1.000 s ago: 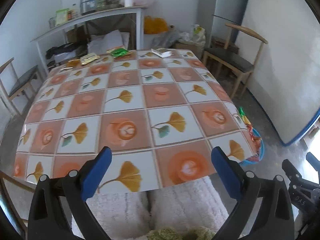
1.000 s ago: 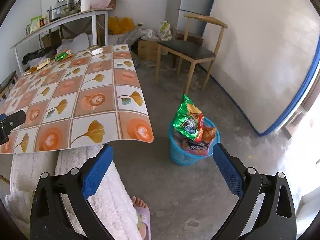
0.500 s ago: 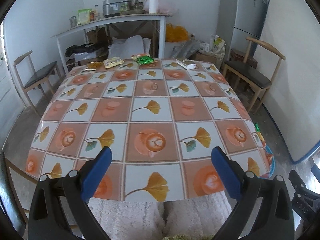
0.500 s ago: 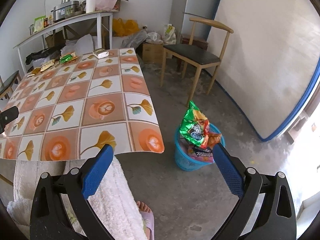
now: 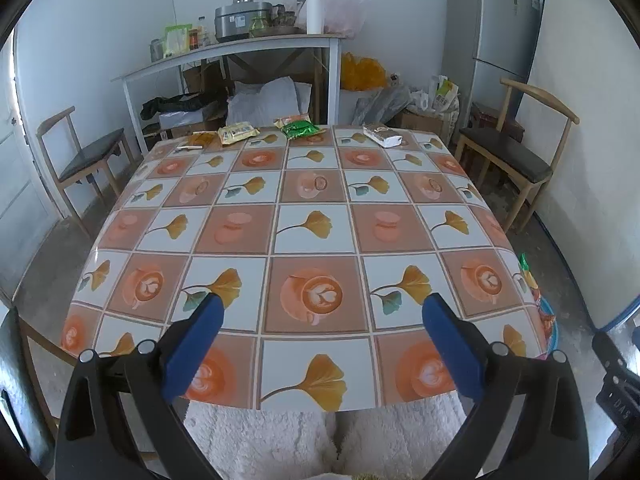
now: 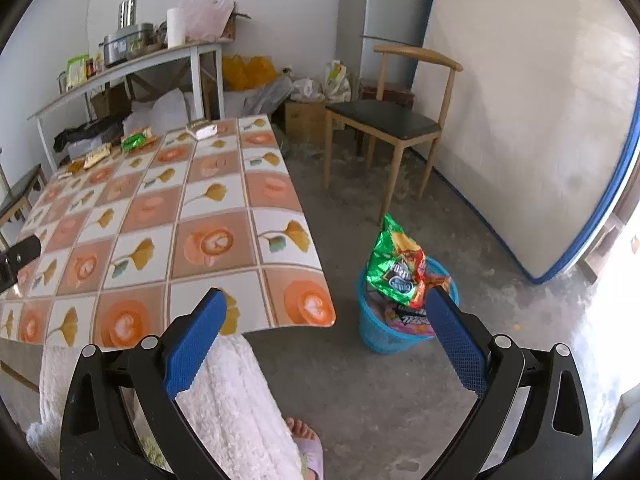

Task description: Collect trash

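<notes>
- Over the near edge of the table (image 5: pixel 316 236), in the left wrist view, the left gripper (image 5: pixel 320 344) is spread wide with nothing between its blue pads (image 5: pixel 192 350).
- Along the far edge of the tablecloth lie the wrappers: a green packet (image 5: pixel 301 129), a yellow packet (image 5: pixel 237 134) to its left, a small orange wrapper (image 5: pixel 200 139) further left, and a white packet (image 5: pixel 382 136) to the right, each apart from the others.
- At the right rim of this view a bit of the blue bin (image 5: pixel 549 326) shows past the table corner, with wrapper tips sticking up.
- A wooden chair (image 5: pixel 516 152) stands right of the table and another chair (image 5: pixel 86 156) to the left; a white shelf table (image 5: pixel 224 54) with kitchen items stands against the back wall.
- In the right wrist view, the right gripper (image 6: pixel 326 340) is also wide apart and holds nothing, hanging above the floor beside the table's near corner.
- The blue bin (image 6: pixel 380 332) sits on the concrete floor just beside that corner, stuffed with snack bags (image 6: pixel 394 270) that rise above its rim.
- The green packet (image 6: pixel 134 142) and white packet (image 6: pixel 203 130) are at the table's far end, well apart from the bin.
- A person's fluffy white-clad leg (image 6: pixel 232 400) and a slippered foot (image 6: pixel 306 438) show below the gripper.
</notes>
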A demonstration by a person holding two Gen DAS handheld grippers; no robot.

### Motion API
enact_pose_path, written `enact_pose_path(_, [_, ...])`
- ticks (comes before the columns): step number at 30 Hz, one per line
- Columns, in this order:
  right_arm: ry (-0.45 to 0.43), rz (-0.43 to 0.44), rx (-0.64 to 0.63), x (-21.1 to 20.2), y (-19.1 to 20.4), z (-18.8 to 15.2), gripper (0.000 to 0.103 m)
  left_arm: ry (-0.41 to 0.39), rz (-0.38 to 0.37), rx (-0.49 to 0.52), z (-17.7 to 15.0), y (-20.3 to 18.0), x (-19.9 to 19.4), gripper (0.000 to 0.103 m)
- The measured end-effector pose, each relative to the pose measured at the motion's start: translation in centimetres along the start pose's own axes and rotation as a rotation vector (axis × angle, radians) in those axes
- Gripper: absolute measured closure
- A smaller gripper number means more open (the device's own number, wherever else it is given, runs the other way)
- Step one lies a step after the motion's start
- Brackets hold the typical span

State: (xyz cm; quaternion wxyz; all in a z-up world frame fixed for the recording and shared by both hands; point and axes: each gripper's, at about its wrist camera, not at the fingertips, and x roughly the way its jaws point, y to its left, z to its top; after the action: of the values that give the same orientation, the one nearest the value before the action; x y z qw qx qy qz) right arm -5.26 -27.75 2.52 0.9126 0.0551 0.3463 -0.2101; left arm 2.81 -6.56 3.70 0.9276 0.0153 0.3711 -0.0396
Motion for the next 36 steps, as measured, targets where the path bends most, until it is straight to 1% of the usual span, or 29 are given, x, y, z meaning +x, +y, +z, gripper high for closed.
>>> enact_pose_path(9, [-0.021, 0.002, 0.023, -0.1, -0.5, 0.2, 0.007, -0.014, 0.003, 0.021, 0.0, -0.8, -0.4, 0.006])
enact_pose_path(36, [-0.027, 0.002, 0.034, -0.2, -0.9, -0.1, 0.007, -0.011, -0.005, 0.046, -0.1, -1.7, -0.7, 0.006])
